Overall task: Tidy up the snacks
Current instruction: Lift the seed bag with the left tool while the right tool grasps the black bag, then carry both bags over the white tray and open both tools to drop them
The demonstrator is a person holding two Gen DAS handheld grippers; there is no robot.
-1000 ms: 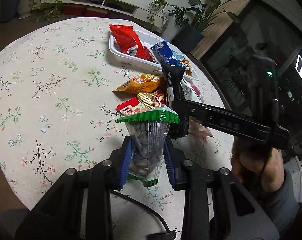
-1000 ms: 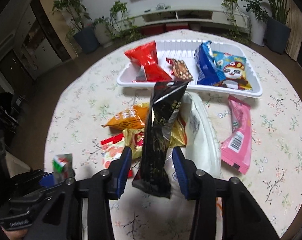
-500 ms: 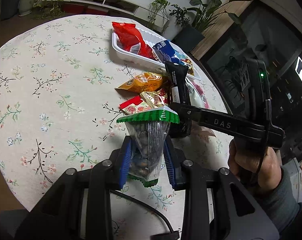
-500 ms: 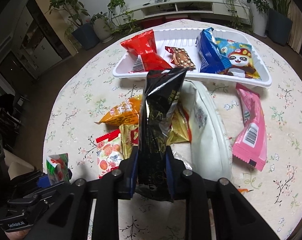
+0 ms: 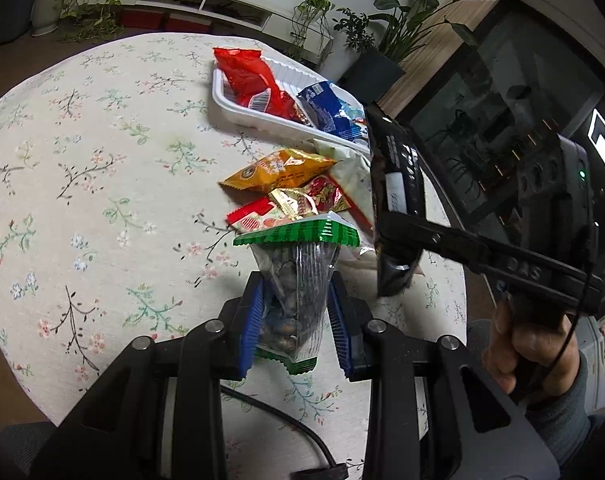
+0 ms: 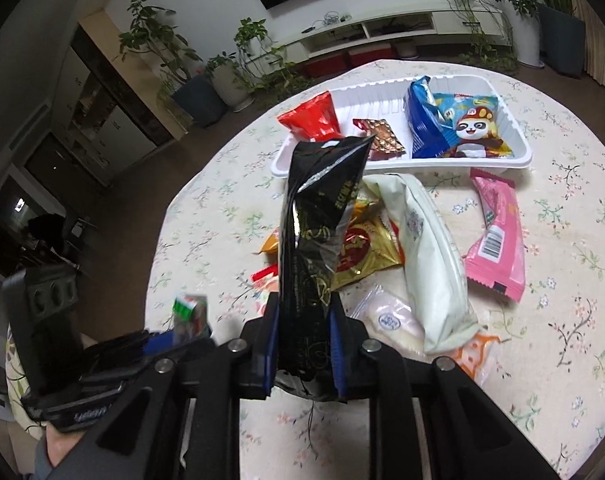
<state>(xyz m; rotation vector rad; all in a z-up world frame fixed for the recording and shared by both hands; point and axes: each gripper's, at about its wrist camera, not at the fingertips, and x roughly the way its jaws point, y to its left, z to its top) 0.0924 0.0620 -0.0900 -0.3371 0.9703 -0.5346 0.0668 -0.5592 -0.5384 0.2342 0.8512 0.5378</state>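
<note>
My left gripper is shut on a clear nut bag with a green top, held above the table. My right gripper is shut on a long black snack packet, lifted off the pile; the packet also shows in the left wrist view. A white tray at the far side holds a red bag, a brown packet, a blue bag and a panda bag. Loose snacks lie before it: an orange packet, a gold-red packet, a pale long bag, a pink packet.
The round table has a floral cloth. The tray has bare floor between the red and blue bags. A small clear packet and an orange-white packet lie near my right gripper. Potted plants and a low shelf stand beyond the table.
My right gripper closed on the black packet and lifted it off the pile. My left gripper kept hold of the nut bag and shifted only slightly.
</note>
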